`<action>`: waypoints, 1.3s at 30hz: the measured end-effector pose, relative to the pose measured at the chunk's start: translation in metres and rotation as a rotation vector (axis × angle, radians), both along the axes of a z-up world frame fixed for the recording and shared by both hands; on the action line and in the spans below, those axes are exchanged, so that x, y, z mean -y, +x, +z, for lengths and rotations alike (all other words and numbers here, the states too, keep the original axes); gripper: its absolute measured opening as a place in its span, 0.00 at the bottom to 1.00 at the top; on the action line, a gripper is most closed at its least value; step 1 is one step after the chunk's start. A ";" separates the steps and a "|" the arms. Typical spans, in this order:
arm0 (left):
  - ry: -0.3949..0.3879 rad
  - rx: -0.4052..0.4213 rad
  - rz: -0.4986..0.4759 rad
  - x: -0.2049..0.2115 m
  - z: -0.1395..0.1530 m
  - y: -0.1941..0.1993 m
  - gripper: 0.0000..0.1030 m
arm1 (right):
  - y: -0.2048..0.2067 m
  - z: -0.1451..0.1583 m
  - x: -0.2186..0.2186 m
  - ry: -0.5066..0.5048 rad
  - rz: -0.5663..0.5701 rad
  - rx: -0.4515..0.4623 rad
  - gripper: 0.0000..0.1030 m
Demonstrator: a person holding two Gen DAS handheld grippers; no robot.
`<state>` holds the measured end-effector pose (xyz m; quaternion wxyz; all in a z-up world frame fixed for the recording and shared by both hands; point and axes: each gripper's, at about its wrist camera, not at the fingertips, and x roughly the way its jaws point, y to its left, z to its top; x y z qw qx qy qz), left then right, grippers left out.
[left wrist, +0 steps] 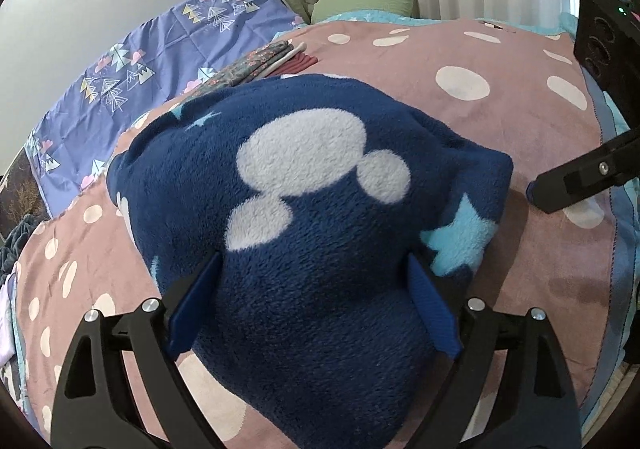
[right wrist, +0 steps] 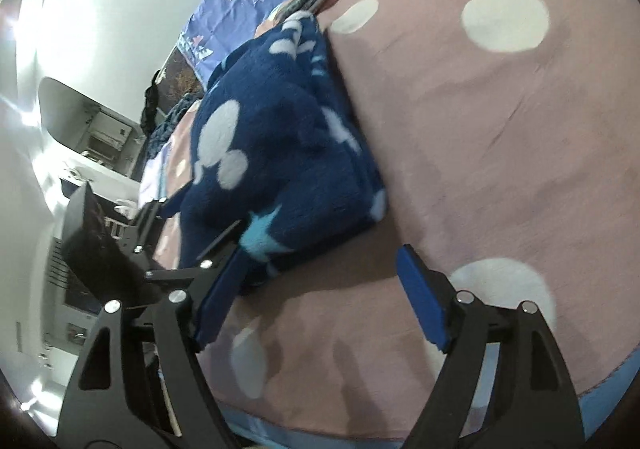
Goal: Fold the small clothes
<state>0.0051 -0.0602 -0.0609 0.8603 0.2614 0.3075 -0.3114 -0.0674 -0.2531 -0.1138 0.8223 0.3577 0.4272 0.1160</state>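
A navy fleece garment with white mouse-head shapes and pale blue stars lies bunched on the pink spotted bedspread. My left gripper stands with its blue pads wide apart on either side of the garment's near fold; the fleece fills the gap. In the right wrist view the garment lies ahead to the left. My right gripper is open and empty just off its near corner, over bare bedspread. The right gripper also shows at the right edge of the left wrist view.
A stack of folded clothes sits behind the garment. A purple patterned sheet covers the far left side. Green pillows and curtains lie at the back. The bed's blue edge runs close below the right gripper.
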 end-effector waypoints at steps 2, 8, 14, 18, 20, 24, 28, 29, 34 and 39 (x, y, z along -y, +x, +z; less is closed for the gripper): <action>-0.001 0.000 0.001 -0.001 0.000 0.000 0.87 | 0.007 -0.006 -0.003 0.090 0.007 -0.048 0.82; -0.008 -0.006 0.000 -0.002 0.001 0.000 0.87 | 0.020 -0.018 -0.005 0.185 -0.107 -0.122 0.88; -0.018 -0.021 -0.005 -0.001 0.003 0.002 0.88 | 0.039 -0.022 -0.023 0.232 -0.135 -0.151 0.96; -0.032 -0.029 -0.005 -0.001 0.004 0.002 0.89 | 0.051 -0.020 -0.029 0.219 -0.269 -0.117 0.98; -0.044 -0.036 -0.003 -0.002 0.004 0.002 0.89 | 0.053 -0.020 -0.032 0.193 -0.321 -0.095 0.98; -0.055 -0.042 -0.002 -0.003 0.004 0.003 0.89 | 0.053 -0.016 -0.044 0.108 -0.349 -0.044 0.98; -0.061 -0.038 -0.010 -0.003 0.003 0.003 0.89 | 0.050 -0.015 -0.047 0.087 -0.340 -0.021 0.84; -0.060 -0.036 -0.012 -0.002 0.003 0.002 0.89 | 0.048 -0.015 -0.047 0.085 -0.337 -0.016 0.81; -0.074 -0.035 -0.025 -0.004 0.003 0.002 0.91 | 0.052 -0.017 -0.042 0.083 -0.320 -0.014 0.81; -0.215 -0.126 -0.052 -0.026 0.024 0.006 0.91 | 0.056 -0.018 -0.042 0.096 -0.302 -0.016 0.81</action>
